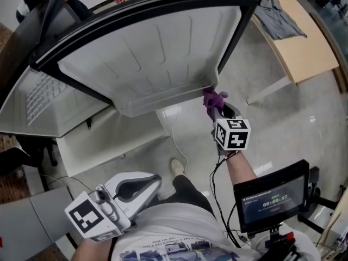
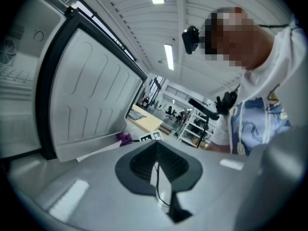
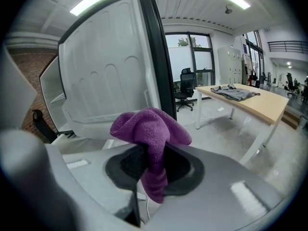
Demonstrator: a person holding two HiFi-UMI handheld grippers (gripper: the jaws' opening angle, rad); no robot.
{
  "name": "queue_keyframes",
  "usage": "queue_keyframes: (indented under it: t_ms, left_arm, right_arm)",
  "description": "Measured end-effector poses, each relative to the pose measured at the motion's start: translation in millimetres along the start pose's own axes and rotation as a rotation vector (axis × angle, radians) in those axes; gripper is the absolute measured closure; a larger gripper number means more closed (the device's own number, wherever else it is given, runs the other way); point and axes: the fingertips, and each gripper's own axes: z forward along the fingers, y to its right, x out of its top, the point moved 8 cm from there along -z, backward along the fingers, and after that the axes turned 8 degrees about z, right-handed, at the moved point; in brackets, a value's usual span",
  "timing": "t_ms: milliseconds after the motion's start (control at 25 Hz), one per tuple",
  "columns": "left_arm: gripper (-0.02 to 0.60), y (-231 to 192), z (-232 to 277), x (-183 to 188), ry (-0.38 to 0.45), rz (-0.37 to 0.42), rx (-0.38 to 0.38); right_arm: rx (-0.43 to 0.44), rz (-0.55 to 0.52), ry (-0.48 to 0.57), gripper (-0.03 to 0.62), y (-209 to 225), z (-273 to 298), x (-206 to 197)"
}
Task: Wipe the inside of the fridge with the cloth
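Right hand-held gripper (image 3: 153,163) clamped on cloth (image 3: 150,128), bunched above jaws, just beside fridge door (image 1: 157,53) lower corner. Left hand-held gripper (image 2: 156,147) closed, empty, well apart.

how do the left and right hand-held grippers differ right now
The right hand-held gripper is shut on the purple cloth; the left hand-held gripper is shut with nothing between its jaws. The right one is held up by the lower corner of the open fridge door, while the left one sits low beside the person's body, away from the door. Both carry a black-and-white marker cube.
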Motion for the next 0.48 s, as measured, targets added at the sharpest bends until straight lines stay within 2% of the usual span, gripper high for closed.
queue_keyframes:
  t_ms: [120, 280, 480]
  left_arm:
    - [0.574, -1, -13, -12, -0.020, -0.015, 0.051]
    - [0.574, -1, -24, -13, 0.000, -0.029, 0.089]
    - [0.574, 8, -53, -22, 0.007, 0.005, 0.120]
  right_arm:
    - [0.085, -0.032, 0.026, 0.516, -21, -18, 0]
    - [0.216, -0.099, 0.063, 0.516, -62, -32, 6]
    - [0.393, -0.176, 0.104, 0.516, -128, -63, 6]
